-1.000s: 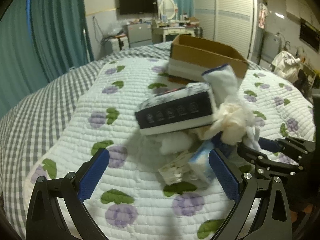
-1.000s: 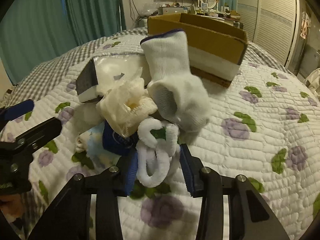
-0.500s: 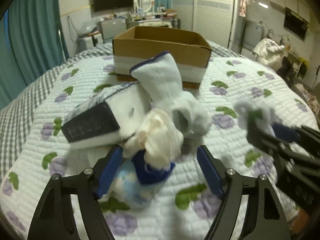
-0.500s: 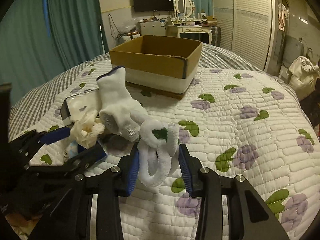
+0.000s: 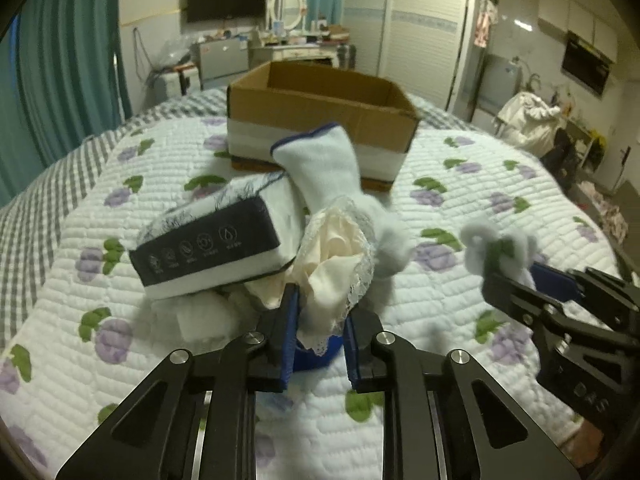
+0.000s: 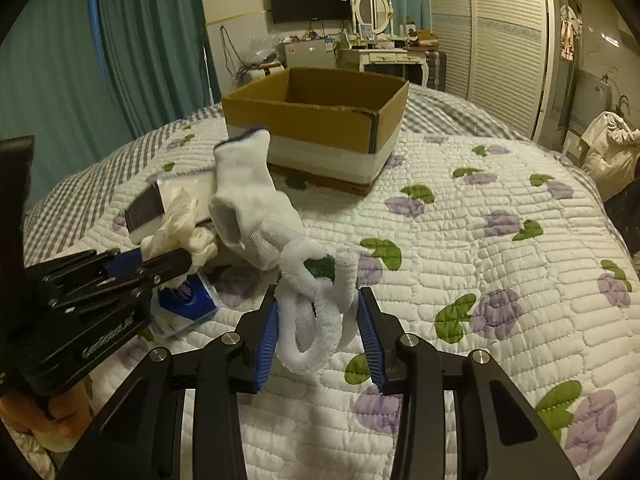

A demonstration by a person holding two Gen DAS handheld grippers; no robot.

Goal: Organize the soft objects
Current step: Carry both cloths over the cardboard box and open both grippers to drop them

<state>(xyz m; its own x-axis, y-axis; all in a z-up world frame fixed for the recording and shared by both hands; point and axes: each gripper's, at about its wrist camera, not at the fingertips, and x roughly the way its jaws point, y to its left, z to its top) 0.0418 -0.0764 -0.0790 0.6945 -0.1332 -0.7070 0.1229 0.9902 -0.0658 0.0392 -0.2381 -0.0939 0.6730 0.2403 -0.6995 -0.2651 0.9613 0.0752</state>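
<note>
Two grippers over a quilted bed (image 6: pixel 500 264).
Left gripper (image 5: pixel 318 318) clamps a lace cloth (image 5: pixel 340 264); right gripper (image 6: pixel 318 322) clamps a fluffy loop (image 6: pixel 316 304) (white).

A cardboard box (image 5: pixel 320 120) sits on the bed quilt (image 5: pixel 460 184) toward its far edge, with the dresser (image 6: pixel 384 56) and television (image 6: pixel 310 0) behind it past the bed. In front of the box, nearer the quilt's left side, soft things lie in a heap. A sock (image 5: pixel 332 176) leans across a wrapped pack (image 5: pixel 216 248), which lies to its left. A lace-edged cloth (image 5: pixel 340 260) rests before the sock, between the fingers of the left gripper (image 5: pixel 318 320). A small packet (image 6: pixel 188 300) lies on the quilt under the heap's near edge. To the right of the heap, the right gripper (image 6: pixel 318 320) has a fluffy loop (image 6: pixel 316 304) between its fingers. A bundle of clothes (image 5: pixel 528 120) lies beyond the bed's right edge.
</note>
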